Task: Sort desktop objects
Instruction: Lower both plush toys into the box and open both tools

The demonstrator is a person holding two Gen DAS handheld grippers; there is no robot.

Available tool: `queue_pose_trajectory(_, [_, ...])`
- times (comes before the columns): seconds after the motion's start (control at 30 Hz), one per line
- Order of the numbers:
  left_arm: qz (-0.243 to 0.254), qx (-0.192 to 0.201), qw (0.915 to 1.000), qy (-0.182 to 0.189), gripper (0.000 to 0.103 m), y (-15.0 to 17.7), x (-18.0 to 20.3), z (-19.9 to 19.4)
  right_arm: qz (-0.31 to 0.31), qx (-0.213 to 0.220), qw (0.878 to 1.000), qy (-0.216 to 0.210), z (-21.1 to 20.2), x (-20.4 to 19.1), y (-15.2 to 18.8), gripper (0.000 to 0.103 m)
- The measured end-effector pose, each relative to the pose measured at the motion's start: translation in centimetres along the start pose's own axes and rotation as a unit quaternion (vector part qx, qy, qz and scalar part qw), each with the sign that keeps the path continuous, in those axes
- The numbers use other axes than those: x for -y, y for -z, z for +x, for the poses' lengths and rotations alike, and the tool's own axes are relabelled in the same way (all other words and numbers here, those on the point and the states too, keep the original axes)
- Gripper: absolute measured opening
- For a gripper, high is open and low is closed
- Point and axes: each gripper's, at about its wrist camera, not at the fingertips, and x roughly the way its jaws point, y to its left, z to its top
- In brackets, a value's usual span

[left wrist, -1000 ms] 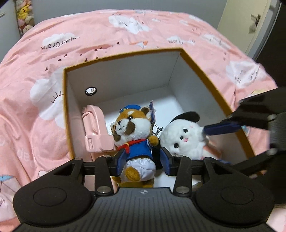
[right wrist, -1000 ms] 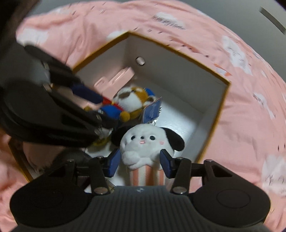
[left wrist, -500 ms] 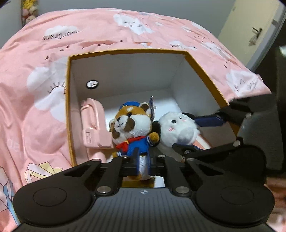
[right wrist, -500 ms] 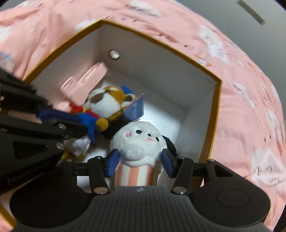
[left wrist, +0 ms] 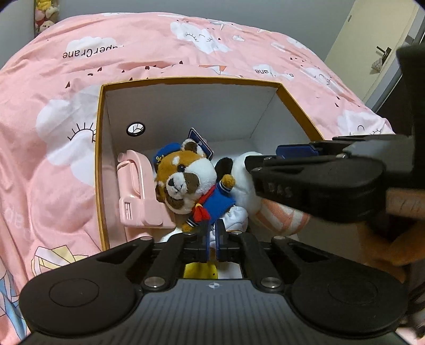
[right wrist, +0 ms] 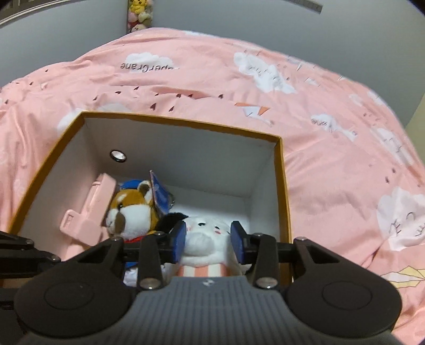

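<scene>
- Box (left wrist: 98, 148) with an orange rim and white inner walls sits on a bed covered by a pink quilt (left wrist: 148, 53) printed with clouds.
- Inside the box, a pink case (left wrist: 138, 191) leans against the left wall, with a round hole (left wrist: 135, 129) in the wall above it.
- A red panda toy (left wrist: 186, 183) in a blue sailor outfit and cap lies tilted beside the case, a blue tag (left wrist: 200, 143) at its head.
- A white dog toy (right wrist: 204, 236) with a black ear and a pink-striped body lies to the right of the panda, touching it.
- The left hand-held gripper (left wrist: 211, 240) is closed; its blue pads meet at the panda's white lower body, but whether they pinch any fabric cannot be told.
- The right hand-held gripper (right wrist: 207, 240) straddles the dog toy's head; its jaws are closing, the blue pads at the fur on both sides.
- A stack of plush toys (right wrist: 139, 13) stands in the far corner of the room.
</scene>
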Motion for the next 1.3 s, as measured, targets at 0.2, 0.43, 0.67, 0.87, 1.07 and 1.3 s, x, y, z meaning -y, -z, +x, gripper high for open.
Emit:
queue_pose_trajectory(0.2, [0.004,0.009,1.0000,0.001,0.004,0.1,-0.6,-1.1,-0.060,-0.040,0.994,-0.078,-3.6,1.5,0.9,0.039])
queue_pose_trajectory(0.43, [0.006,0.014,0.9999,0.002,0.004,0.1,-0.7,-1.2,-0.257,-0.103,0.952,-0.128,-5.0,-0.4,3.0,0.038])
queue_pose_trajectory(0.67, [0.025,0.018,0.9995,0.008,0.004,-0.4,0.2,-0.4,-0.413,-0.130,0.895,-0.103,-2.0,-3.2,4.7,0.039])
queue_pose_trajectory(0.87, [0.028,0.004,0.9996,-0.001,0.004,-1.3,0.5,1.4,-0.437,-0.118,0.886,-0.098,-1.0,-3.4,4.4,0.041])
queue_pose_trajectory(1.07, [0.023,-0.007,0.9996,-0.014,0.004,-2.5,0.1,2.8,-0.413,-0.075,0.905,-0.074,0.3,-3.1,3.7,0.040])
queue_pose_trajectory(1.3, [0.031,-0.005,0.9990,-0.033,0.004,-4.1,-0.1,3.7,-0.378,-0.047,0.922,-0.067,1.6,-2.9,2.5,0.040])
